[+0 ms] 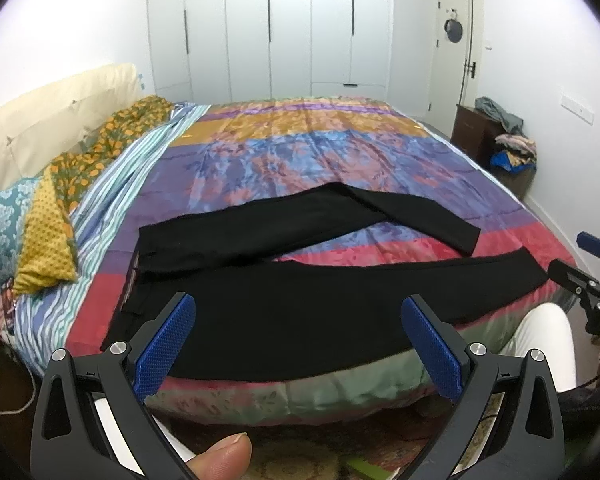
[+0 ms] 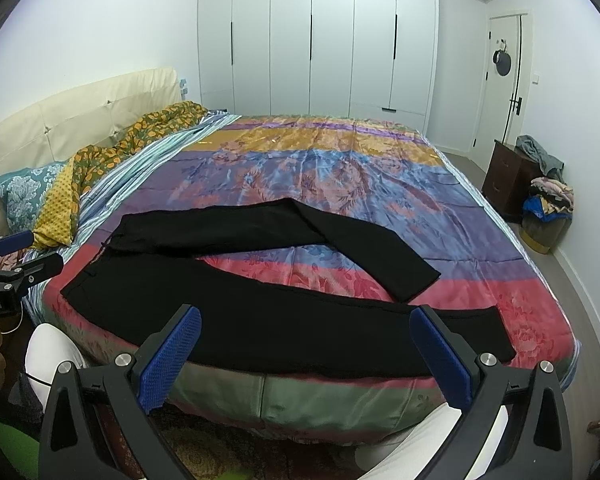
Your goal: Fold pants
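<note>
Wide bed under a glossy, many-coloured quilt, filling most of both views. Cream headboard and pillows off to the left; white wardrobe behind; dark nightstand with a heap of clothes on the right, well apart from the work.

Black pants spread flat on the near part of the bed — waistband toward the headboard side, near leg lying along the bed's front edge, far leg splayed away and kinked partway, its hem resting on the quilt apart from the near hem.

Likely soft, limp and light: no holding of shape when lifted, prone to sag and drag. Satin-looking quilt probably slick, so cloth may slide rather than bunch. Sensible holds, judged from the layout: far leg's hem for one pinch, waistband corner for the other, bringing leg over leg first. Near leg sits right at the mattress edge — some risk of slipping off toward the floor if tugged forward. Plenty of bare quilt beyond the pants for laying folds.

Left gripper poised before the front edge, jaws spread wide, pinching nothing. Right gripper likewise, jaws spread, over the near leg's lower half. A thumb visible at the left handle.
</note>
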